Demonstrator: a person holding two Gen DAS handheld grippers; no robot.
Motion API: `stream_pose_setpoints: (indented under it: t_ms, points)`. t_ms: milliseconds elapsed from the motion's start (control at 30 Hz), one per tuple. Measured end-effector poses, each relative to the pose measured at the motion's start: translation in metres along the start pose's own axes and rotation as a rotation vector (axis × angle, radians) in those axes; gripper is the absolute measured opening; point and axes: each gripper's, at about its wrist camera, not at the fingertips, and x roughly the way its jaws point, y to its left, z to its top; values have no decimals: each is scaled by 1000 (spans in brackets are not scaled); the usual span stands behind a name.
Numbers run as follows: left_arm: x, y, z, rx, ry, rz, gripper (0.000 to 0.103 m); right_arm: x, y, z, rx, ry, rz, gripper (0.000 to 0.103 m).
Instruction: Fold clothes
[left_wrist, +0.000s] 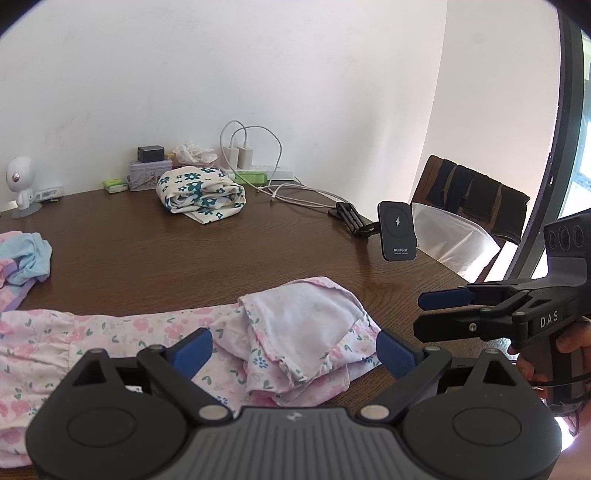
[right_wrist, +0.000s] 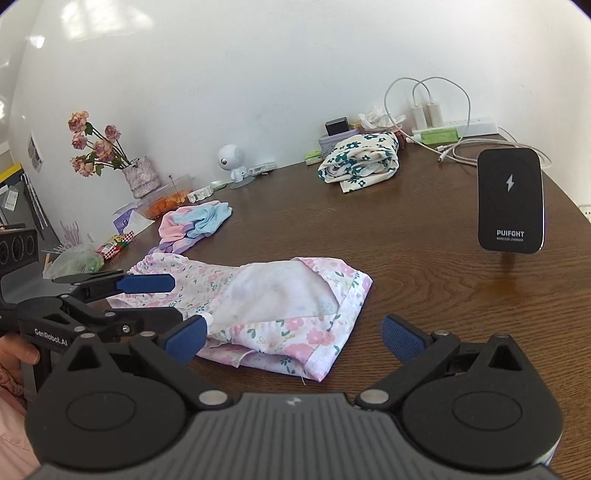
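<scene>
While both units are hovering low over the brown table (left_wrist: 155, 254), the left gripper (left_wrist: 293, 349) is standing with fingers spread wide, gripping nothing, directly above the pink floral garment (left_wrist: 295, 332). The right gripper (right_wrist: 293, 338) is likewise spread wide and empty, its left fingertip (right_wrist: 186, 338) sitting at the garment's near edge. Farther back, a pastel garment (right_wrist: 194, 225) and a green-flowered bundle (right_wrist: 360, 158) are lying well apart. A black wireless charger (right_wrist: 510, 201) is standing at right.

pink floral garment (right_wrist: 280, 295), brown wood-grain table (right_wrist: 443, 295)
</scene>
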Motion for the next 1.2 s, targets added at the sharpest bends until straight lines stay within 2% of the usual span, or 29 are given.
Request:
stream_pose_setpoints:
  t_ms: [167, 267, 300, 367, 400, 433, 533, 667, 733, 900, 967, 1067, 1200]
  points:
    - [6, 4, 5, -14, 8, 27, 95, 4, -11, 3, 67, 9, 2, 103]
    - [12, 7, 9, -28, 18, 53, 95, 17, -22, 9, 129, 56, 32, 103]
    - [14, 8, 10, -34, 20, 63, 92, 23, -25, 10, 141, 78, 38, 103]
    - [22, 12, 14, -44, 16, 82, 70, 33, -29, 13, 157, 113, 27, 103]
    - [27, 13, 16, -43, 26, 77, 48, 37, -31, 14, 163, 122, 20, 103]
    - [32, 14, 17, -42, 36, 72, 36, 40, -33, 15, 169, 131, 21, 102]
    - [48, 16, 17, -23, 77, 55, 10, 48, -39, 17, 202, 164, 41, 97]
    - [63, 17, 10, 4, 124, 53, 6, 52, -43, 21, 225, 180, 55, 85]
    - [68, 23, 4, -20, 139, 51, 6, 55, -46, 22, 250, 184, 76, 80]
    - [68, 35, -4, -76, 120, 17, 7, 62, -56, 24, 338, 185, 126, 73]
    - [67, 40, -5, -95, 111, 4, 7, 65, -58, 23, 361, 191, 139, 65]
    - [66, 47, -7, -127, 103, -16, 8, 71, -62, 24, 396, 197, 159, 61]
    - [65, 50, -7, -137, 100, -31, 8, 79, -67, 24, 438, 217, 183, 49]
